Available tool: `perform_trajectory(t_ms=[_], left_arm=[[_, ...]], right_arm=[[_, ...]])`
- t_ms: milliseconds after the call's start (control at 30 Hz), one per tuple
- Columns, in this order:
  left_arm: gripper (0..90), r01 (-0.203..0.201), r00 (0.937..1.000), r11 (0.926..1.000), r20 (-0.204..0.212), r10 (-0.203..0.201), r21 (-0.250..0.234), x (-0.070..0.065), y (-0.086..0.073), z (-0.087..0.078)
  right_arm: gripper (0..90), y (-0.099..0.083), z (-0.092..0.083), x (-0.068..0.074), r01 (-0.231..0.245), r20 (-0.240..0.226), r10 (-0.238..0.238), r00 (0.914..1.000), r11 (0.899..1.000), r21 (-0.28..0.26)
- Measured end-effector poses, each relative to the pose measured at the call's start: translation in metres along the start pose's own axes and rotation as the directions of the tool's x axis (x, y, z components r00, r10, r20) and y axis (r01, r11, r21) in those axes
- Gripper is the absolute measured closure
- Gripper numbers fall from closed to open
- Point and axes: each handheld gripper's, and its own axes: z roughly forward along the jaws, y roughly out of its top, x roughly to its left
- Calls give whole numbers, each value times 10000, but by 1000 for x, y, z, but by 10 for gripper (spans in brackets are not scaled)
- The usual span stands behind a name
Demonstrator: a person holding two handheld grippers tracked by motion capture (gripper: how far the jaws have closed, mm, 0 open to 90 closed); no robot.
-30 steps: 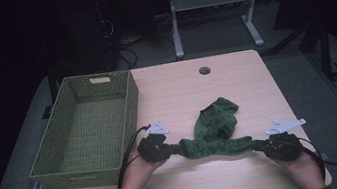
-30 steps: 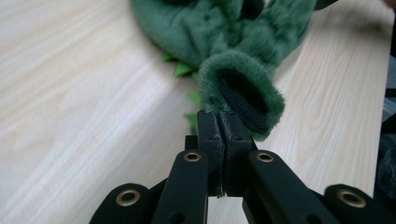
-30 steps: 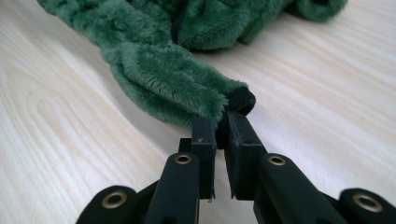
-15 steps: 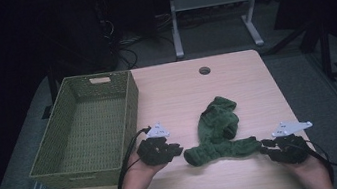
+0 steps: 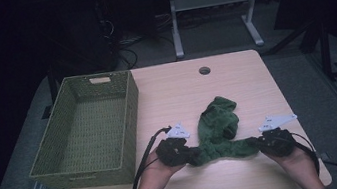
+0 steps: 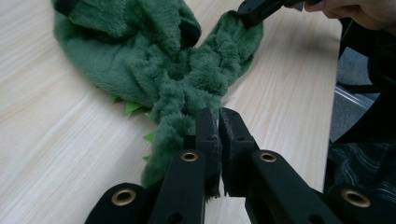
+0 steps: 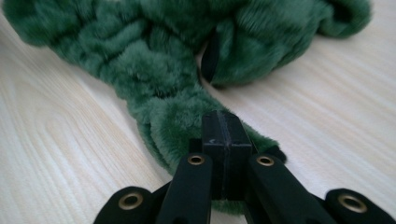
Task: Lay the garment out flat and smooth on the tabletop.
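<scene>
I have the left gripper and right gripper each clamped on an end of the green plush garment, jaws just closing, near the table's front edge

A lab: bare test table, floor cables, metal stand.

the high view is looking dim, its surroundings sinking into black. the 2 gripper views are showing a brightly lit pale wooden tabletop, the near black jaws blurring slightly.
</scene>
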Motion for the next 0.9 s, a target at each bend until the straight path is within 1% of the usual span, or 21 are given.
perform_trajectory(t_ms=[67,100,133,200,233,267,300,333,367,400,433,533,567,600,667,700,767,800,833,900], left_arm=[[879,-23,9998,9994,-218,31,334,3,-2,10],[883,-62,9995,9982,-304,80,594,6,-4,13],[884,47,9994,9972,-355,-20,746,10,-8,17],[883,241,9991,9949,-381,-204,980,17,-13,20],[884,343,9982,9932,-529,-285,1116,21,-16,21],[888,298,9980,9914,-596,-223,1272,24,-18,21],[892,353,9976,9901,-633,-269,1361,27,-20,21],[895,320,9973,9888,-695,-220,1456,29,-22,20],[895,177,9965,9864,-830,-42,1631,31,-23,20],[896,194,9959,9862,-900,-46,1642,32,-25,21],[896,350,9963,9875,-831,-224,1534,32,-25,22],[897,133,9962,9835,-865,24,1802,32,-25,21],[898,243,9959,9847,-896,-89,1724,30,-26,21],[898,76,9963,9821,-855,87,1884,31,-26,20],[898,90,9969,9805,-788,66,1964,32,-28,17],[898,192,9970,9814,-777,-43,1913,32,-30,16],[898,213,9971,9802,-757,-65,1970,30,-34,11],[898,118,9973,9785,-729,33,2058,30,-35,9],[898,209,9973,9795,-735,-63,2003,28,-37,8],[898,32,9978,9758,-656,114,2185,24,-41,4]], right_arm=[[899,-1,7,-1,29,-92,-25,10000,9994,340],[899,-2,8,-1,18,-127,-12,9999,9991,427],[899,-3,10,-1,-26,-107,32,9999,9986,538],[898,-6,12,-2,-4,-63,9,10000,9974,718],[898,-7,12,-3,30,-48,-26,10000,9971,755],[898,-8,13,-3,0,-32,3,10000,9965,830],[899,-9,14,-4,58,14,-59,10000,9958,913],[899,-9,14,-5,59,6,-60,10000,9955,943],[899,-10,15,-5,-38,-36,41,10000,9956,935],[899,-10,15,-5,-49,-58,55,10000,9952,979],[899,-11,15,-5,-121,-91,131,9999,9946,1033],[899,-11,15,-6,-186,-189,207,9996,9941,1070],[900,-12,15,-5,-205,-196,227,9995,9941,1067],[899,-12,14,-4,-123,-156,140,9998,9942,1068],[900,-14,13,-1,-103,-138,119,9998,9941,1076],[900,-15,12,0,-67,-164,85,9998,9940,1089],[900,-19,9,4,2,-233,23,9997,9942,1076],[900,-21,7,6,21,-277,9,9996,9944,1055],[899,-22,6,7,41,-302,-10,9995,9944,1055],[900,-25,3,12,89,-359,-50,9993,9938,1110]])
